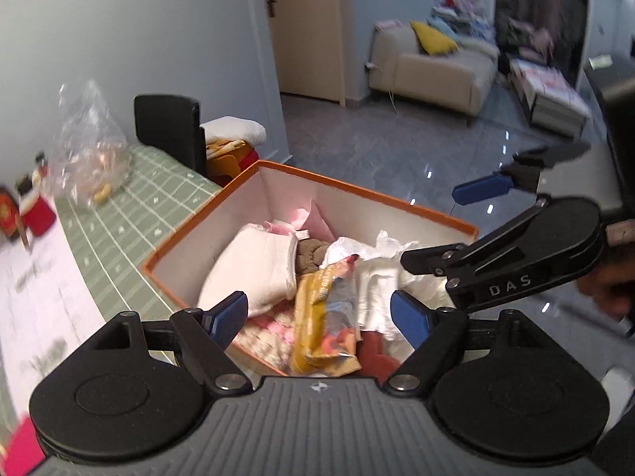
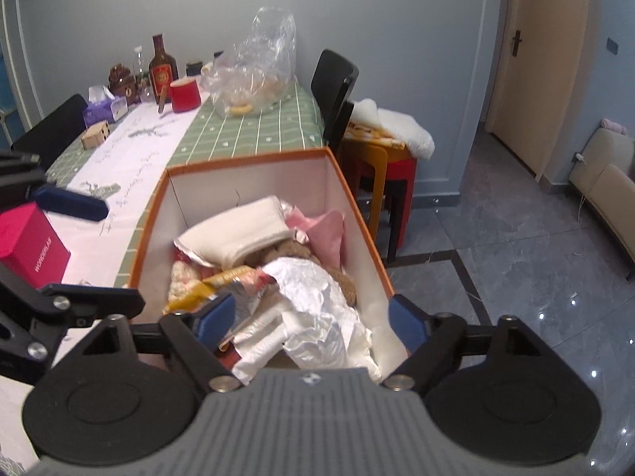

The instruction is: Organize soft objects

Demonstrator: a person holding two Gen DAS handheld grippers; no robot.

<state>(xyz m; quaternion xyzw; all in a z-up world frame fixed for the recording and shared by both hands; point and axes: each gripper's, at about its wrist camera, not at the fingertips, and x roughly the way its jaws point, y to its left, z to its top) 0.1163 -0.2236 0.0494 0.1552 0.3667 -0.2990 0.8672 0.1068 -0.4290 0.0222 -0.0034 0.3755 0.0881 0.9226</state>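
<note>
Two tools, left tool [image 1: 319, 317] and right tool [image 2: 307, 319], jaws wide, empty, above orange-rimmed box [image 2: 246, 160] on table [image 2: 246, 131]. Soft objects [image 2: 234, 230] piled inside box; packing seemingly near done.

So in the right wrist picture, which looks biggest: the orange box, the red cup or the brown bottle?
1. Orange box, by far the biggest.
2 and 3. Red cup and brown bottle look about alike; both stand far back on the table, so I won't rank them.
</note>
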